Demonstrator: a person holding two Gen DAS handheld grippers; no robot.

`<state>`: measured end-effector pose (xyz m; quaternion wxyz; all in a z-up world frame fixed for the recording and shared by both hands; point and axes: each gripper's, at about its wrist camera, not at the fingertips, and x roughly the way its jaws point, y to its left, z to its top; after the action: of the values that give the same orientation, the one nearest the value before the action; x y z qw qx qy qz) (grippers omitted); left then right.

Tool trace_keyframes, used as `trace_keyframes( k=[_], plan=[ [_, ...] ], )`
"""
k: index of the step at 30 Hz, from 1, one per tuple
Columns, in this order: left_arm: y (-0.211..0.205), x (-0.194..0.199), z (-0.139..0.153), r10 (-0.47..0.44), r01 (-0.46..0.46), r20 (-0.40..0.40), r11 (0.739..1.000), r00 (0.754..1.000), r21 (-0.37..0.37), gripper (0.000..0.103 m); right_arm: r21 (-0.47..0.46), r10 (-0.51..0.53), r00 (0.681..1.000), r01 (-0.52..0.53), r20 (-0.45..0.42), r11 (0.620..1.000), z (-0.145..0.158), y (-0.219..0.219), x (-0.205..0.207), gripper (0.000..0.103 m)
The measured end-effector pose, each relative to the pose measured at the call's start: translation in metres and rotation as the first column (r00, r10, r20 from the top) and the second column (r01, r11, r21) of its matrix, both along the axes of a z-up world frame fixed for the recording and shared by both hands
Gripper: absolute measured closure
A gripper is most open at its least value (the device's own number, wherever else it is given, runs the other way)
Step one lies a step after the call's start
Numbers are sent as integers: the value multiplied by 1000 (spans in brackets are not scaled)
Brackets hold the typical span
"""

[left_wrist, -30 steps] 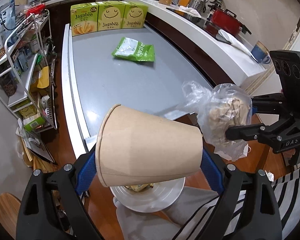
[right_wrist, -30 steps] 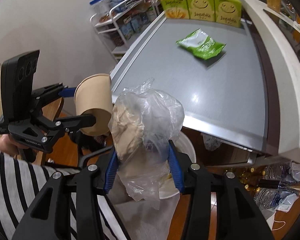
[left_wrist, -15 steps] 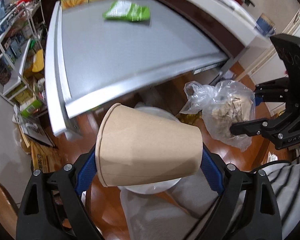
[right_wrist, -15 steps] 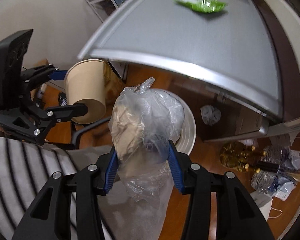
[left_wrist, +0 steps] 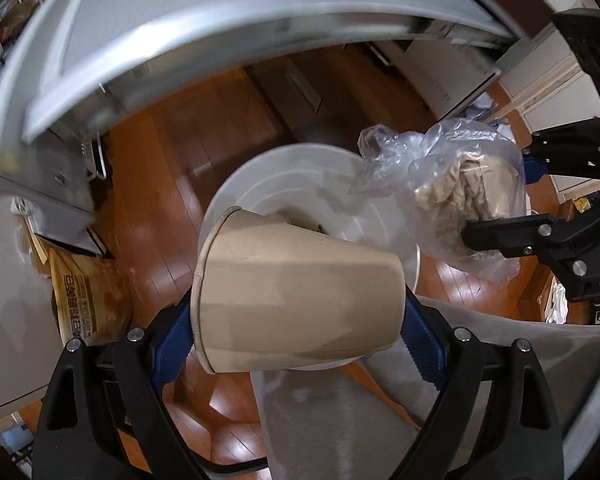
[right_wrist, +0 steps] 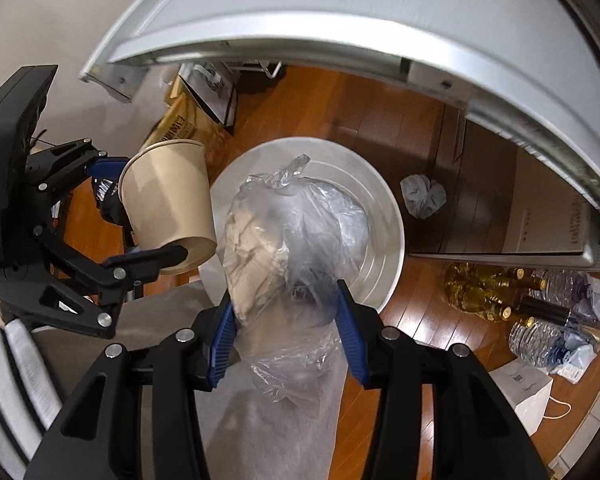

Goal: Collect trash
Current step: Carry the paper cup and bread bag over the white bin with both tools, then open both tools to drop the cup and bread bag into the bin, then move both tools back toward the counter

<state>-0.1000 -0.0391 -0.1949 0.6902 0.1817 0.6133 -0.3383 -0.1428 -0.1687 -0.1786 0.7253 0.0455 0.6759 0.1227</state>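
Wooden floor (right_wrist: 420,312) below, grey table edge (right_wrist: 340,12) curving overhead, white bin (right_wrist: 388,208) standing open between. Left gripper (left_wrist: 296,320) clamped sideways on a brown paper cup (left_wrist: 296,304), rim to the left, hanging over the bin's near rim. Right gripper (right_wrist: 286,336) squeezed on a clear plastic bag (right_wrist: 296,232) stuffed with crumpled brown paper, held above the bin mouth. Bottles (right_wrist: 496,296) lying on the floor to the right.

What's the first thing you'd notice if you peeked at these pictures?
A big brown paper cup lies sideways, squeezed in the left tongs. Beside it, the right tongs pinch a clear plastic bag stuffed with crumpled brown paper. Both hang over a round white bin on the wooden floor, just below the grey table's edge.
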Motion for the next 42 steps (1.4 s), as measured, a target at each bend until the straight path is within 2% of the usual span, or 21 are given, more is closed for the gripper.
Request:
trace_keyframes(
  k=[14, 20, 26, 32, 38, 42],
  plan=[
    [-15, -1, -37, -57, 60, -36, 993, 998, 102, 12, -71, -34, 995, 27, -92, 997, -50, 9, 15, 58],
    [-16, 2, -38, -72, 74, -24, 992, 997, 101, 12, -67, -61, 992, 54, -107, 996, -62, 3, 16, 58],
    [-19, 4, -38, -66, 65, 3, 994, 998, 93, 12, -39, -110, 988, 106, -109, 994, -62, 0, 17, 58],
    [-20, 3, -37, -67, 66, 11, 993, 998, 94, 12, -38, -117, 987, 113, -114, 993, -65, 1, 14, 57],
    [-20, 6, -42, -54, 55, -9, 992, 998, 117, 12, -6, -155, 980, 155, -127, 988, -67, -4, 16, 46],
    [-21, 4, -45, -62, 65, -26, 989, 998, 130, 10, -14, -166, 979, 165, -122, 986, -66, -7, 17, 43]
  ],
)
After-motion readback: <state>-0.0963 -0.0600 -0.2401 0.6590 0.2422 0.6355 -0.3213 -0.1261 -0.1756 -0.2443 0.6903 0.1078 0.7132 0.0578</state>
